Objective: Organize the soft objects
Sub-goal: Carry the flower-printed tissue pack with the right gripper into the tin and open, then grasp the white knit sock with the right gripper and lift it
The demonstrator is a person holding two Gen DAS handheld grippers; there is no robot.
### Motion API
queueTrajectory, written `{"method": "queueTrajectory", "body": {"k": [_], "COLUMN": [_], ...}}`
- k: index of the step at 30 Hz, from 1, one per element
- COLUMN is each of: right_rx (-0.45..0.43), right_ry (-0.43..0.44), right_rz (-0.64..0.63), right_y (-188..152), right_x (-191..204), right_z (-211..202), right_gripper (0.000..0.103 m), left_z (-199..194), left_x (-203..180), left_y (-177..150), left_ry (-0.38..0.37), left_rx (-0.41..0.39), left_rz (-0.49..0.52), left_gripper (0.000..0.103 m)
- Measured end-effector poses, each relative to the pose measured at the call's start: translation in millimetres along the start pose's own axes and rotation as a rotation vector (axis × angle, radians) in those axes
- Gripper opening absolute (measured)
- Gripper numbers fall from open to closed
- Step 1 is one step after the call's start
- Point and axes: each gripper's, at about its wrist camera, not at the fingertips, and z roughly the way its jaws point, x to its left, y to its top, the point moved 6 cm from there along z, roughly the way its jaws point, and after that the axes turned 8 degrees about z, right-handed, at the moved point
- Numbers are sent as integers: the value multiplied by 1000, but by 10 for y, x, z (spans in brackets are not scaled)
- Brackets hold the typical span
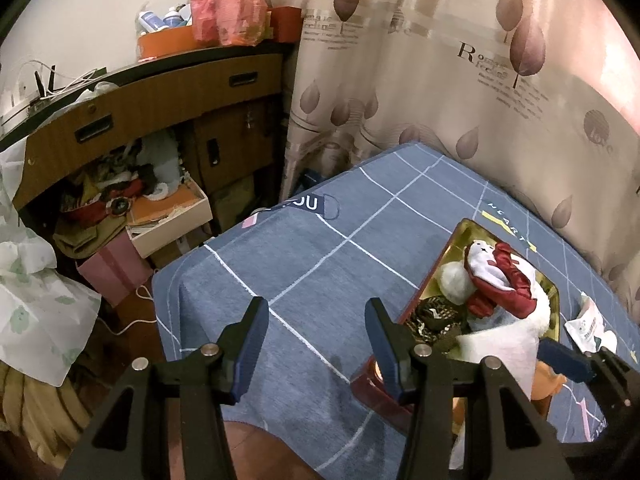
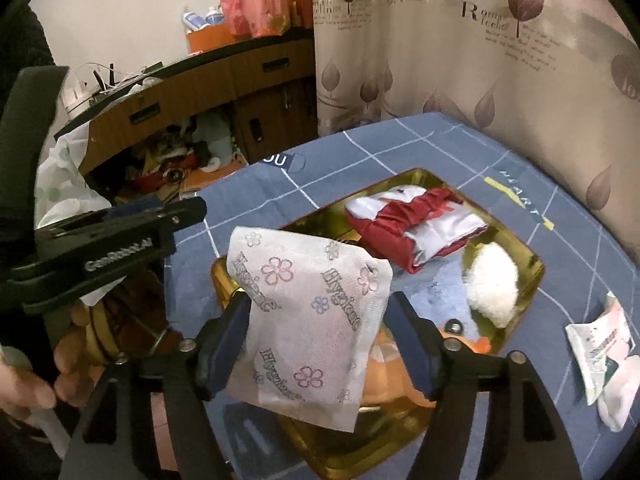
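The tissue pack (image 2: 310,320) (white wrap, flower print, "Hygiene" lettering) sits between the fingers of the right gripper (image 2: 316,320), tilted, with its lower corner hanging toward the camera. The left finger (image 2: 228,344) touches the pack's edge; the right finger (image 2: 412,344) stands clear of it, so the jaws stand moderately wide and do not clamp the pack. The pack is directly above the near end of the gold tray (image 2: 532,268).

Ahead of the right gripper, inside the tray, lie a red-and-white cloth bundle (image 2: 404,228) and, to its right, a white fluffy ball (image 2: 494,284). Beneath the pack, partly hidden, lies an orange soft toy (image 2: 480,344). To the right of the gripper, outside the tray, a second, crumpled tissue packet (image 2: 600,344) lies on the blue grid-pattern cloth (image 2: 256,280).

The left gripper (image 1: 316,332) is to the left of the right one, over bare cloth beside the tray. Its jaws stand at a medium gap with nothing between them. A hand (image 2: 36,376) grips its handle.

Beyond the table hang a leaf-print curtain (image 2: 460,60) and, left of it, a wooden cabinet (image 2: 192,88).
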Motion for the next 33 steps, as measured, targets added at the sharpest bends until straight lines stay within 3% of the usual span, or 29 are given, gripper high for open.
{"method": "queueTrajectory", "body": {"k": [12, 17, 33], "right_rx": [-53, -79, -117], "right_ry": [-35, -78, -447], "right_rz": [35, 84, 480], "right_y": [20, -53, -641], "right_x": [-203, -516, -2809], "right_z": [-323, -513, -1102], "right_gripper": [72, 73, 75], "left_z": [-17, -18, -29], "left_x": [-52, -63, -190], "left_y": [-16, -25, -53], "left_ry": [3, 9, 50], "left_rx": [-7, -8, -29], "left_rz": [27, 36, 119], "left_gripper": [51, 51, 51]}}
